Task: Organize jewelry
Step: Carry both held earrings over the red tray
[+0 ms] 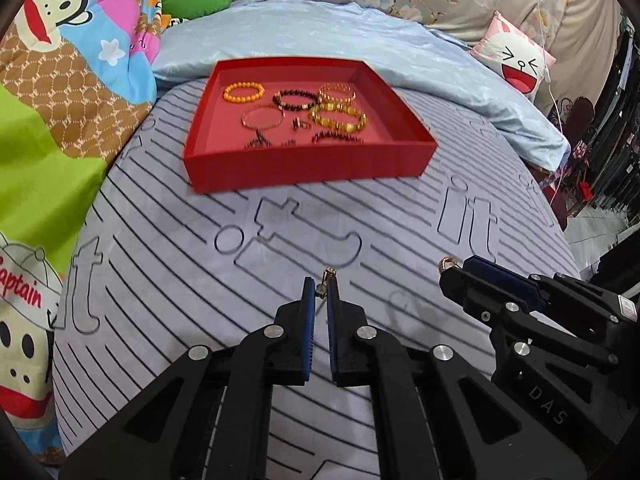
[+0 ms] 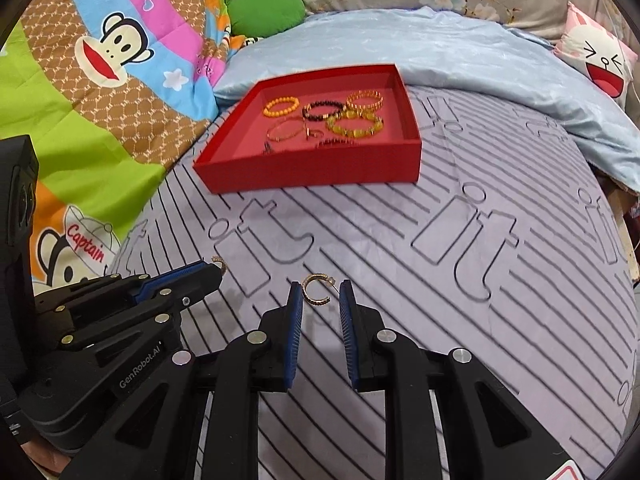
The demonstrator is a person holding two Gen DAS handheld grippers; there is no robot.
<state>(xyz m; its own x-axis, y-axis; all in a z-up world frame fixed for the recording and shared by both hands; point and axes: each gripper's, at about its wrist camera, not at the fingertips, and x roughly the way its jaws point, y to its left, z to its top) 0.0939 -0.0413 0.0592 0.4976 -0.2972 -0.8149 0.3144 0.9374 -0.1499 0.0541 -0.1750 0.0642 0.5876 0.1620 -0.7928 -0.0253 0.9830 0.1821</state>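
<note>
A red tray (image 1: 304, 166) (image 2: 320, 170) lies on the striped bed sheet and holds several bracelets, among them an orange bead one (image 1: 244, 92) and a yellow one (image 1: 339, 117). My left gripper (image 1: 320, 286) is shut on a small gold hoop earring (image 1: 329, 276); it shows at the left of the right wrist view (image 2: 218, 265). My right gripper (image 2: 320, 294) has its jaws a little apart around a second gold hoop earring (image 2: 314, 290). In the left wrist view that earring (image 1: 446, 263) sticks out past the right gripper's tips.
A cartoon monkey quilt (image 1: 60, 80) is piled on the left. A light blue blanket (image 1: 360, 40) lies behind the tray. A pink cartoon pillow (image 1: 516, 60) sits at the back right. The bed edge drops off at the right.
</note>
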